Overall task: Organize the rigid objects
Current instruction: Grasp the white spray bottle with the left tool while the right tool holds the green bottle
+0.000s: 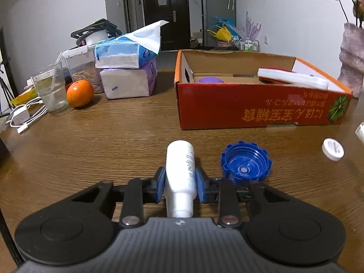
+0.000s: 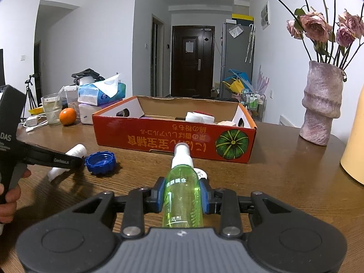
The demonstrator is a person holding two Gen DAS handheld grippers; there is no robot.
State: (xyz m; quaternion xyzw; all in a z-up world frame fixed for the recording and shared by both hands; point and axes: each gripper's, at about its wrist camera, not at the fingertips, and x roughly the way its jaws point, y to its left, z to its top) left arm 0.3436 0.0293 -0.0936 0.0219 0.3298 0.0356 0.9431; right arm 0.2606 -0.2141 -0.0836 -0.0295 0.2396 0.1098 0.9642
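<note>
Left gripper (image 1: 179, 182): closed on white bottle (image 1: 180, 170), lying lengthwise between the pads, low over the tabletop (image 1: 113, 141). Right gripper (image 2: 182, 195): closed on green spray bottle (image 2: 183, 195), nozzle pointing forward toward the red cardboard box (image 2: 173, 138). Blue cap (image 1: 246, 162) and white lid (image 1: 332, 149): loose on tabletop, near the box. Step judged: both bottles grasped, not yet boxed. Next move: carry each over the box's near wall and release inside.
</note>
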